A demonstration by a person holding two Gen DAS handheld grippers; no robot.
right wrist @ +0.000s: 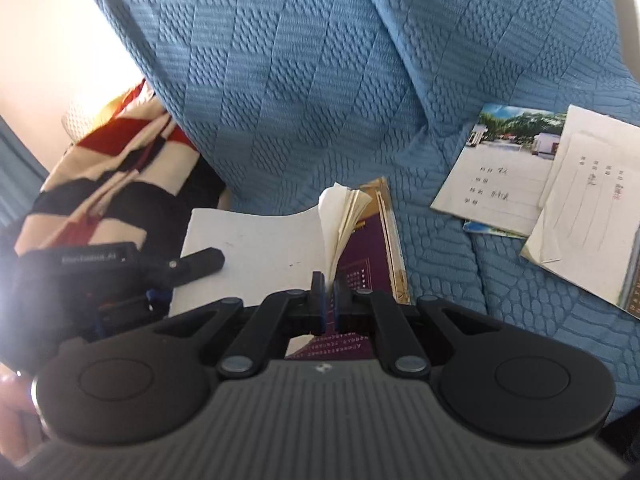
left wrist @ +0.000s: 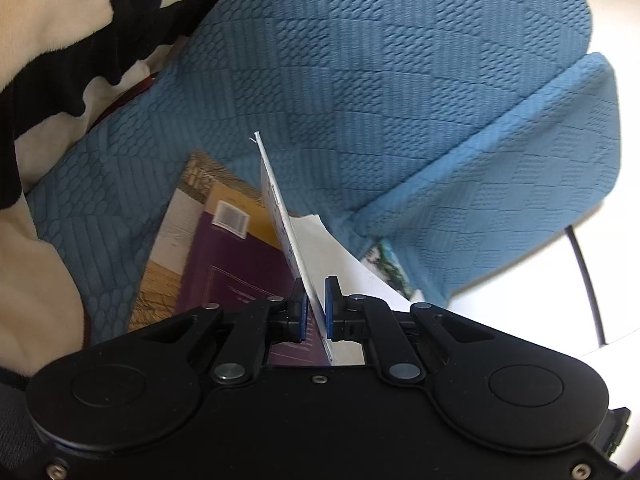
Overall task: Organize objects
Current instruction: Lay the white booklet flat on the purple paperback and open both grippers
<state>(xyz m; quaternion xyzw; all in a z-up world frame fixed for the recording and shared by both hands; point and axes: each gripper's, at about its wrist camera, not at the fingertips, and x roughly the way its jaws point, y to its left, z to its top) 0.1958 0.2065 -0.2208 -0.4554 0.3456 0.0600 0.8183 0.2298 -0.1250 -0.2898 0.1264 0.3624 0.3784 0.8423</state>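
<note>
Lower centre of both views: left gripper [left wrist: 316, 312] pinches the thin white booklet's [left wrist: 280, 216] cover, right gripper [right wrist: 328, 300] its fanned pages. We keep both grips firm, lowering it squarely onto the purple hardcover book [left wrist: 236, 276].

Matte black tongs [left wrist: 316, 312] with blue pads [left wrist: 330, 316], round silver rivets, twin disc housings, ribbed grey body.

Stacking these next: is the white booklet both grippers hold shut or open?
Open: the white booklet's pages fan apart above the purple book.
</note>
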